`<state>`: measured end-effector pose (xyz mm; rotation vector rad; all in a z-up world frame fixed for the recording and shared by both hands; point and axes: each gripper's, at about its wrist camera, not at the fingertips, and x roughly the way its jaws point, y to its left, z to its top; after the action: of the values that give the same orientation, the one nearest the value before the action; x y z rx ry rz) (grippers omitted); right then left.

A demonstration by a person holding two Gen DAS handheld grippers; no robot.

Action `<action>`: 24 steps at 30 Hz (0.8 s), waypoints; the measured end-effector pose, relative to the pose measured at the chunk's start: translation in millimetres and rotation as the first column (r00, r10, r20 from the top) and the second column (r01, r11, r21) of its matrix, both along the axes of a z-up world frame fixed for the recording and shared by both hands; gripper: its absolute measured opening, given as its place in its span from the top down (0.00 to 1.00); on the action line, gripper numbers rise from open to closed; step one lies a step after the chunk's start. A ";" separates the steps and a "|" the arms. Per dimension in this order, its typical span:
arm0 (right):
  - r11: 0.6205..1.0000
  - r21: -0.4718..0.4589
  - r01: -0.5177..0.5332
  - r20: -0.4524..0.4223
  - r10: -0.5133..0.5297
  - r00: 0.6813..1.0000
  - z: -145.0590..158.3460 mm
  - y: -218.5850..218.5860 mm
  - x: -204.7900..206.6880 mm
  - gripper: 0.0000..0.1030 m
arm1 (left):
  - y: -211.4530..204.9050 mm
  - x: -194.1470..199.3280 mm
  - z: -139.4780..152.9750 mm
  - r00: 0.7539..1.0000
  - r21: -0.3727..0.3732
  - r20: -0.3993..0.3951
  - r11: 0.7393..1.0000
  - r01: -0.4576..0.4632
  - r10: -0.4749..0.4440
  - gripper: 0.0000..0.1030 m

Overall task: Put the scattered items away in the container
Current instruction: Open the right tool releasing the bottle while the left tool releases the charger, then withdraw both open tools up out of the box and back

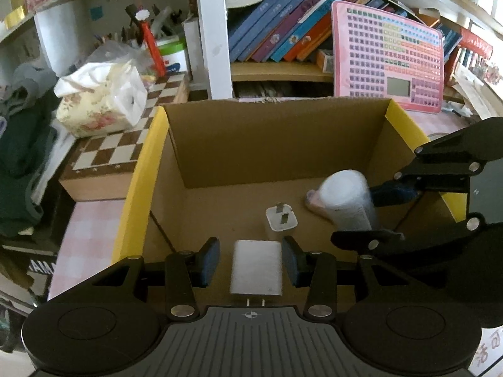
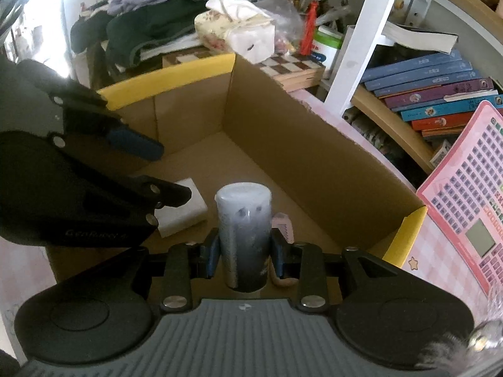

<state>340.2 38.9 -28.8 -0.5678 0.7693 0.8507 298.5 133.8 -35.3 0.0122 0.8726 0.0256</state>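
Observation:
An open cardboard box (image 1: 276,144) with yellow flap edges stands on the pink checked table. Inside lie a small white plug adapter (image 1: 280,218) and a larger white charger block (image 1: 256,267). My left gripper (image 1: 251,260) is open over the box, its pads either side of the charger block without touching it. My right gripper (image 2: 244,251) is shut on a white-grey cylindrical bottle (image 2: 244,235) and holds it over the box (image 2: 283,138). The bottle (image 1: 345,201) also shows in the left wrist view. A pink item (image 2: 283,224) lies under the bottle. The charger block (image 2: 182,210) shows beside it.
A chessboard box (image 1: 119,147) with a tissue pack (image 1: 100,100) sits left of the cardboard box. A pink toy keyboard (image 1: 388,56) leans on the bookshelf behind. Dark clothes (image 1: 19,144) pile at the far left. A white shelf post (image 1: 212,31) stands behind the box.

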 end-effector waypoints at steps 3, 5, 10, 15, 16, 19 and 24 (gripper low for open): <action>1.000 0.009 0.011 0.017 -0.011 1.000 4.1 -1.6 -1.0 0.59 | 2.0 -3.4 2.9 1.000 -0.010 0.012 1.000 -0.001 0.002 0.56; 0.999 0.027 0.027 0.017 -0.027 0.999 8.5 -4.8 -2.0 0.54 | 2.3 -6.6 6.6 1.000 -0.010 0.026 1.000 -0.002 0.002 0.54; 0.995 0.084 0.059 0.028 -0.062 0.998 24.6 -16.3 -9.2 0.49 | -0.6 -18.4 21.4 0.997 0.015 0.076 1.000 -0.001 0.000 0.44; 0.986 0.138 0.097 0.059 -0.106 0.993 44.2 -30.7 -20.5 0.45 | -5.2 -36.1 37.0 0.992 0.028 0.130 1.000 0.006 -0.009 0.37; 0.983 0.148 0.106 0.067 -0.117 0.991 48.0 -33.9 -23.6 0.45 | -6.0 -40.0 39.8 0.990 0.031 0.140 0.999 0.006 -0.010 0.36; 0.976 0.175 0.130 0.078 -0.146 0.986 56.6 -42.3 -33.0 0.45 | -9.0 -53.4 48.2 0.985 0.036 0.170 0.999 0.011 -0.017 0.33; 0.965 0.205 0.163 0.104 -0.187 0.977 68.0 -55.8 -57.0 0.42 | -14.4 -77.4 62.3 0.975 0.035 0.222 0.999 0.021 -0.028 0.28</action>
<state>283.2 -16.9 39.2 -0.3665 0.6060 0.7109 221.1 119.4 27.0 0.0499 0.6473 0.0175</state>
